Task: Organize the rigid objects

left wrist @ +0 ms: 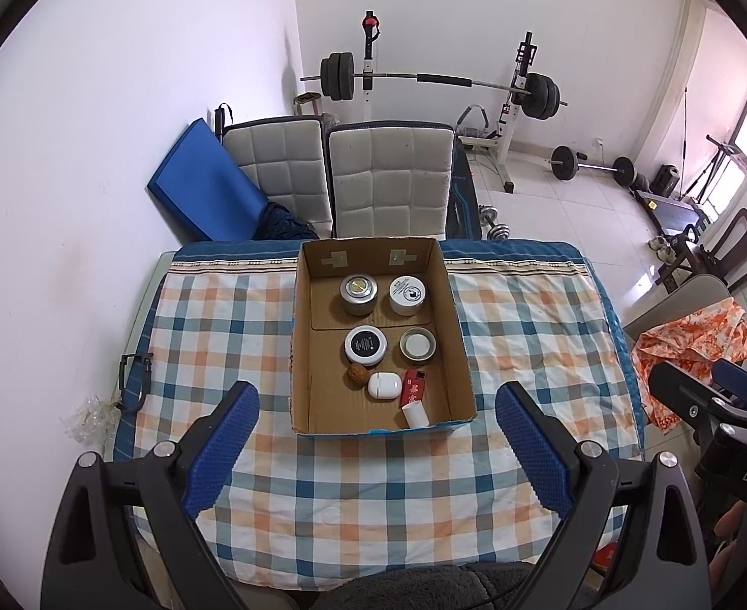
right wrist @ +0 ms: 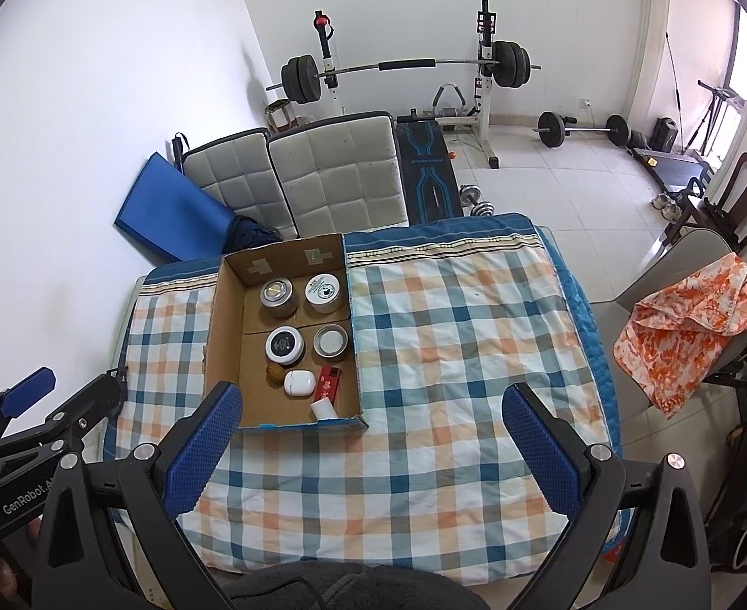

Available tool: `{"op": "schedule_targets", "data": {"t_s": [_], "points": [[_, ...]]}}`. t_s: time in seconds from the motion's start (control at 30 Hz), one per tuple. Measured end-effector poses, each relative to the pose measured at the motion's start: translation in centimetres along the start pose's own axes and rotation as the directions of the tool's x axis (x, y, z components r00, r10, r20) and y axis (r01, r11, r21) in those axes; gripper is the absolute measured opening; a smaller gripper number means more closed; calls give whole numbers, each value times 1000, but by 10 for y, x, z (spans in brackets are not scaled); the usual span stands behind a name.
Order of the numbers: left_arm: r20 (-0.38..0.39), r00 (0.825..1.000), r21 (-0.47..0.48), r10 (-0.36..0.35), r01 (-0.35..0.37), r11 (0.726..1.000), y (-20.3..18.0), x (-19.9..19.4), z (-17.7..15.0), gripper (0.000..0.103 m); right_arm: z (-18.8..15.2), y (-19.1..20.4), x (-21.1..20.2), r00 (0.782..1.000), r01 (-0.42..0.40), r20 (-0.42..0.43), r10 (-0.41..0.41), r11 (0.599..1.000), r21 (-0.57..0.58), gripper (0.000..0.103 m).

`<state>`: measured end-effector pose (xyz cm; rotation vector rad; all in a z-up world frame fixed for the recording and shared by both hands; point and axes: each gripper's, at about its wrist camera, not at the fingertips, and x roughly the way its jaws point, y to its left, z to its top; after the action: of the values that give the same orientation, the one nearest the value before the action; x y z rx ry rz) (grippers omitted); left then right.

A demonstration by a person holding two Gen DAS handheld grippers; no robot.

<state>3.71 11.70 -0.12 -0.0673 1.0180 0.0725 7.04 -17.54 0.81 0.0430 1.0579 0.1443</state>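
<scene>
A cardboard box (left wrist: 455,335) (right wrist: 221,325) sits at the far middle of the checked tablecloth. Inside are a metal tin (left wrist: 358,292), a white-lidded jar (left wrist: 406,295), a black-lidded jar (left wrist: 366,344), an open tin (left wrist: 417,344), a walnut (left wrist: 357,374), a white earbud case (left wrist: 383,385) (right wrist: 299,383), a red pack (left wrist: 414,385) and a white tube (left wrist: 416,414). My left gripper (left wrist: 377,445) hovers open above the near side of the box, holding nothing. My right gripper (right wrist: 373,439) hangs open over bare cloth, right of the box.
The table (right wrist: 475,356) is covered with a blue, orange and white checked cloth. Two padded chairs (left wrist: 388,178) stand behind it, with a blue mat (left wrist: 206,183) against the wall. An orange cloth (right wrist: 688,325) drapes a chair on the right. Weights and a barbell rack fill the far floor.
</scene>
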Motion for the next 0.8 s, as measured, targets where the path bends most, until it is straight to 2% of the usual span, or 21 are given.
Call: {"op": "schedule_targets", "data": {"t_s": [0.8], "points": [[8,1000,-2,1,-1,1000,-2,-7,3,95,-9,-15,-6,1000,7,3,-7,1000,23,103]]}}
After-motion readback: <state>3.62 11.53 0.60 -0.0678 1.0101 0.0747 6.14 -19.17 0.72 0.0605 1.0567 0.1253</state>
